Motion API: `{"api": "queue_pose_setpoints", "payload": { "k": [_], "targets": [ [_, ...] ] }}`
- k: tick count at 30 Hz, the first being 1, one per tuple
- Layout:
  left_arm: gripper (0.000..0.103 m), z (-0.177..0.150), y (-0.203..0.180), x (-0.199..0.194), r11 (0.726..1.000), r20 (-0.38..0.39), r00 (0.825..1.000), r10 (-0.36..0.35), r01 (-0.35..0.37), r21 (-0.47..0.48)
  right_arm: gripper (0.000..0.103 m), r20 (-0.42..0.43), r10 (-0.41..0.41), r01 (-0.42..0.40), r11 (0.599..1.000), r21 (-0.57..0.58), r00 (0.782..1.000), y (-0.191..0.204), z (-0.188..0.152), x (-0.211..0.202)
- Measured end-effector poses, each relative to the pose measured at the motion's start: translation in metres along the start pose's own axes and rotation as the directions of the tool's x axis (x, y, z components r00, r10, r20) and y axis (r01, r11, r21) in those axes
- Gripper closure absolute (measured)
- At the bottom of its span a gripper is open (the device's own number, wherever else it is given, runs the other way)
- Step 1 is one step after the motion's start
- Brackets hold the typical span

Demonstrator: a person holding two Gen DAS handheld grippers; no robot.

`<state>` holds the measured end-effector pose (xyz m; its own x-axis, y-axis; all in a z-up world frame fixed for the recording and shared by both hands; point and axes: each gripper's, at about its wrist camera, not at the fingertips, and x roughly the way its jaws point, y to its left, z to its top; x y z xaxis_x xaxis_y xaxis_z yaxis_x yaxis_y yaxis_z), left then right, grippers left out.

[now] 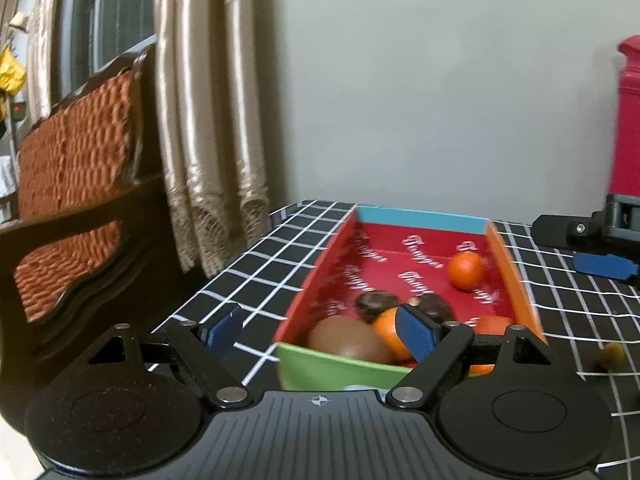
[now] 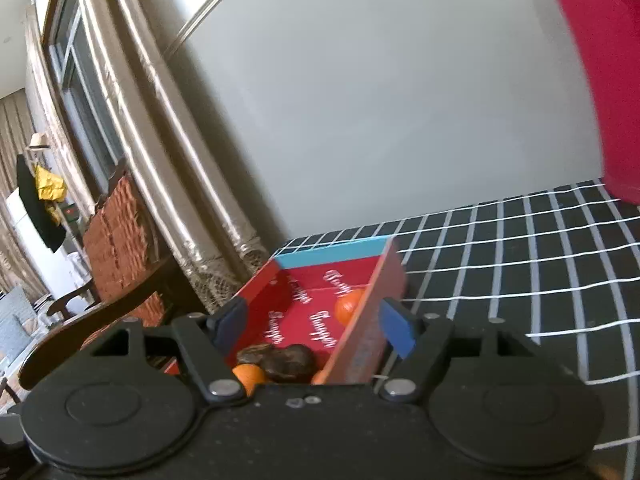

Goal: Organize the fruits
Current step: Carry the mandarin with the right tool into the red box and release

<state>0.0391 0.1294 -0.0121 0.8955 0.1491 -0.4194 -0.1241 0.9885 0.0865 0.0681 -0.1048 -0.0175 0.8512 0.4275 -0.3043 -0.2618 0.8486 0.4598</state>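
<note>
- My left gripper (image 1: 318, 330) hangs at the near end of the box (image 1: 332, 372), jaws wide apart and empty; one blue pad sits over the cloth left of the box, the other over the fruit inside.
- My right gripper (image 2: 312, 330) has its jaws spread too, straddling the box's right wall (image 2: 370, 332): one pad inside the box, one outside. Nothing is pinched that I can see.
- The fruit sits in the box, which is red inside with white script, a blue far wall (image 1: 422, 220), an orange right wall and a green near wall.
- At the near end lie a brown kiwi (image 1: 348, 340), an orange (image 1: 390, 336) partly behind my pad, and two dark brown fruits (image 1: 376, 304) touching each other.
- A second orange (image 1: 465, 270) rests alone toward the far right of the box, close to the orange wall.
- One small brownish fruit (image 1: 612, 356) lies out on the cloth to the right of the box; it is too blurred to name.
- The table (image 1: 256, 268) wears a black cloth with a white grid, and its far edge meets a plain pale wall (image 1: 400, 100).
- Beige curtains (image 1: 208, 120) hang to the left beside a window, with a dark wooden chair (image 1: 76, 200) upholstered in orange weave in front.
- A red object (image 1: 628, 120) stands at the far right of the table.
</note>
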Motion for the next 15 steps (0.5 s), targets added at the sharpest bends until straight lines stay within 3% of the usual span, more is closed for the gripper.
{"api": "queue_pose_setpoints", "payload": {
  "k": [15],
  "targets": [
    [0.02,0.0,-0.074,-0.024,0.985,0.049,0.988,-0.145,0.14,0.099,0.024,0.083,-0.166,0.161,0.985,0.069,0.983,-0.063,0.011,-0.071]
  ]
}}
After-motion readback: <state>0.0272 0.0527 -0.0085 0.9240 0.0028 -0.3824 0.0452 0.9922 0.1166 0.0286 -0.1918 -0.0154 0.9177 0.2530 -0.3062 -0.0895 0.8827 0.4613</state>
